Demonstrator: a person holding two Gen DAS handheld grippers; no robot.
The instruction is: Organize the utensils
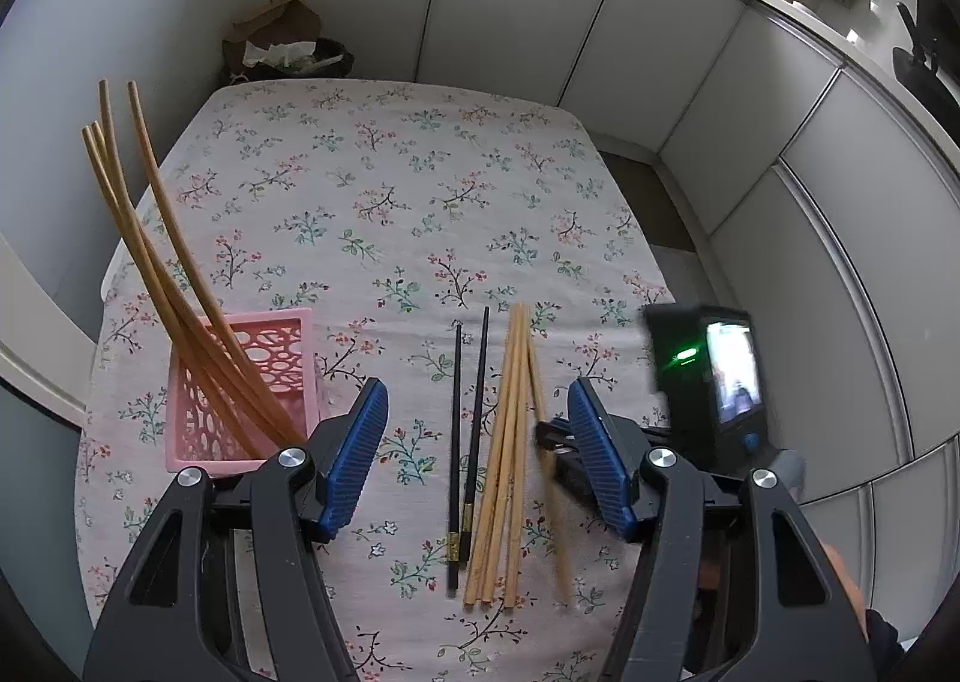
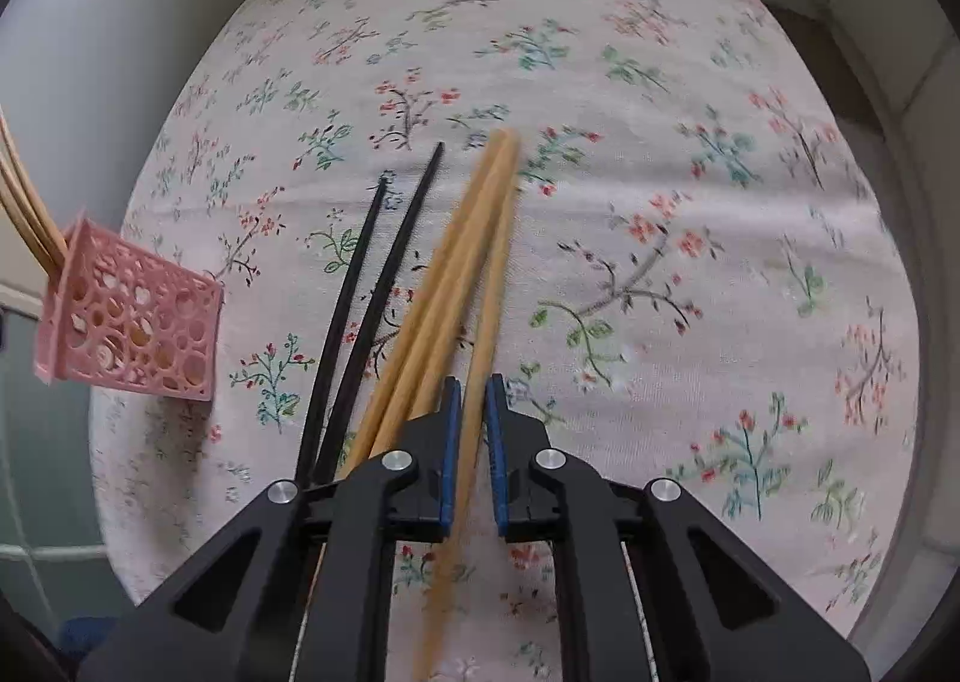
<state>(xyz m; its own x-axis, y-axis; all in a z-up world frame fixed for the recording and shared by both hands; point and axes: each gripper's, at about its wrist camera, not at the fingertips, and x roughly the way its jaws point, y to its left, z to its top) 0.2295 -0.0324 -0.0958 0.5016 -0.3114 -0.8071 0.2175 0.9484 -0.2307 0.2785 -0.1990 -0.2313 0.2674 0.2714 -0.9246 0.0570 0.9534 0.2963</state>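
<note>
Lying near the table's (image 1: 384, 172) front edge, pale wooden chopsticks (image 1: 501, 478), one clamped in right tongs (image 2: 473, 442), two black chopsticks (image 1: 465, 442) alongside, left tongs (image 1: 477, 460) held apart.

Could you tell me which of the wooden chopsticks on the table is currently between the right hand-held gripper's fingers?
The rightmost wooden chopstick, splayed away from the bundle, sits between the right hand-held gripper.

You see matt woven cloth (image 1: 390, 190), a pierced pink plastic basket (image 1: 282, 358), bare wooden chopsticks (image 1: 510, 442), and glossy black ones (image 1: 474, 430).
</note>
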